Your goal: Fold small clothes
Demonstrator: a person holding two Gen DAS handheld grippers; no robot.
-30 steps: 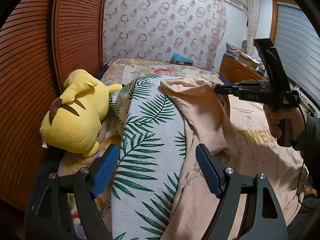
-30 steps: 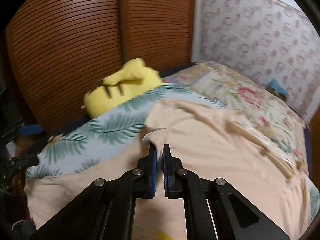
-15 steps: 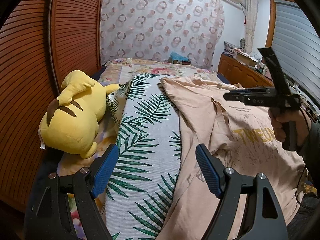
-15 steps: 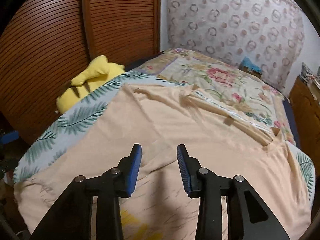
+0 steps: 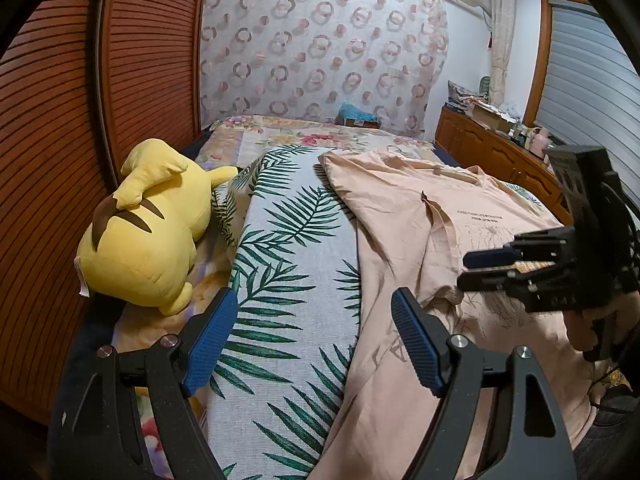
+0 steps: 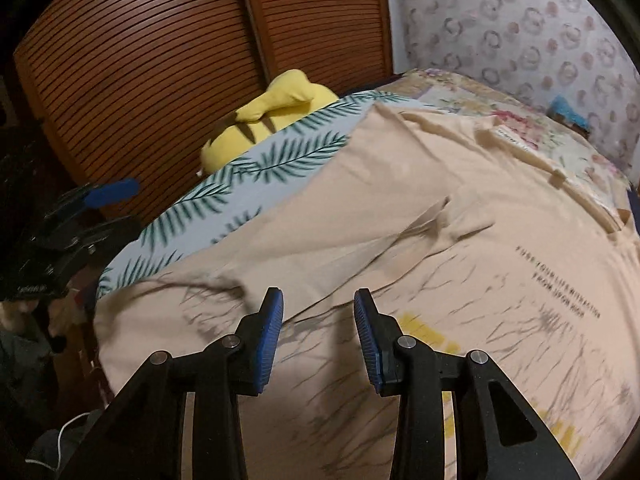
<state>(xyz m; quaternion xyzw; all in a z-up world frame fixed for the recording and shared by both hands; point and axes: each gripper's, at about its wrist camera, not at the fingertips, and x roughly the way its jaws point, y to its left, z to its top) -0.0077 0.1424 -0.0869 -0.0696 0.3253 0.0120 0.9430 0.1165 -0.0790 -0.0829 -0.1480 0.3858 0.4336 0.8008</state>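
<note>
The peach cotton T-shirt [image 6: 400, 240] lies spread on the leaf-print bed cover [image 5: 296, 272]. Left gripper [image 5: 314, 344] jaws stand wide apart, empty; right gripper [image 6: 319, 328] jaws parted above the shirt, gripping nothing.

— From my right wrist camera the peach T-shirt [image 6: 400, 216] is smeared with motion blur; the small print [image 6: 560, 280] reads only as dark strokes, and the shirt's near hem runs off the bottom edge.

— And the plush?

— The yellow plush toy [image 6: 276, 116] is half hidden behind the leaf-print cover [image 6: 248, 168]; I can't make out its face in either view.

— What of the left wrist camera?

— The right gripper [image 5: 476, 270] shows side-on there, one pad behind the other, so I can't judge the gap. The hand [image 5: 592, 324] under it is cut by the frame edge. Clutter on the wooden cabinet [image 5: 492, 148] is too small to name.
</note>
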